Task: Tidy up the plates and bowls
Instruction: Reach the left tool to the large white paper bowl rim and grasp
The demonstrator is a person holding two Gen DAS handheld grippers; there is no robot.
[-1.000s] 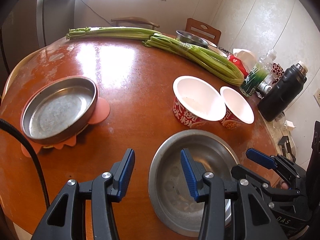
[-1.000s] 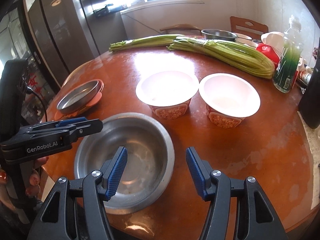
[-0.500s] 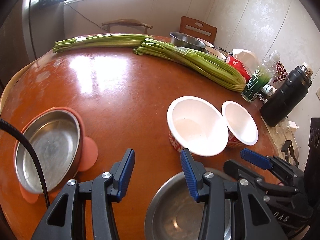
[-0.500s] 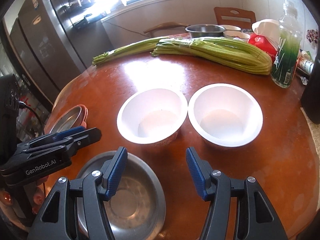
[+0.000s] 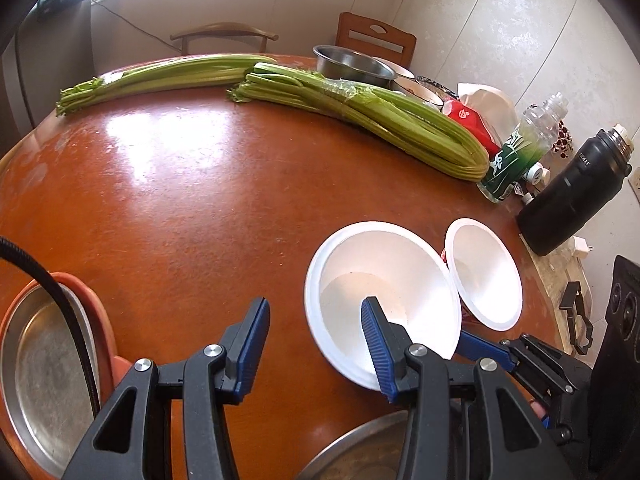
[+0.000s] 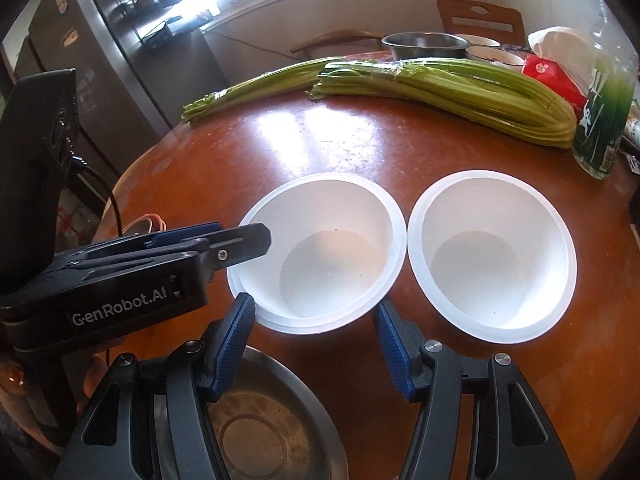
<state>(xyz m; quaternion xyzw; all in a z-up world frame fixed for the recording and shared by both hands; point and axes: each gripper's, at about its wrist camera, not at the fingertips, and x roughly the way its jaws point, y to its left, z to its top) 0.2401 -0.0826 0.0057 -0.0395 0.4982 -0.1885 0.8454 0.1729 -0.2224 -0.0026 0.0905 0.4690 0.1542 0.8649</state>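
Two white paper bowls stand side by side on the round brown table (image 5: 180, 208): the left bowl (image 6: 320, 248) (image 5: 380, 292) and the right bowl (image 6: 492, 252) (image 5: 484, 272). A steel bowl (image 6: 264, 424) (image 5: 360, 456) lies nearest me, under both grippers. A steel plate on an orange mat (image 5: 40, 364) lies at the left edge. My left gripper (image 5: 312, 344) is open, its right finger over the left bowl's near rim. My right gripper (image 6: 316, 344) is open and empty just short of the left bowl.
Two bundles of celery (image 5: 360, 116) lie across the far side. Another steel bowl (image 5: 352, 64), small dishes, a red pack, a green bottle (image 5: 516, 152) and a black flask (image 5: 572, 196) crowd the back right. A fridge (image 6: 92, 60) stands left; chairs behind.
Both grippers have moved forward from over the steel bowl to the white bowls. The steel bowl and the steel plate have slid toward the bottom of both views. Both stay open.
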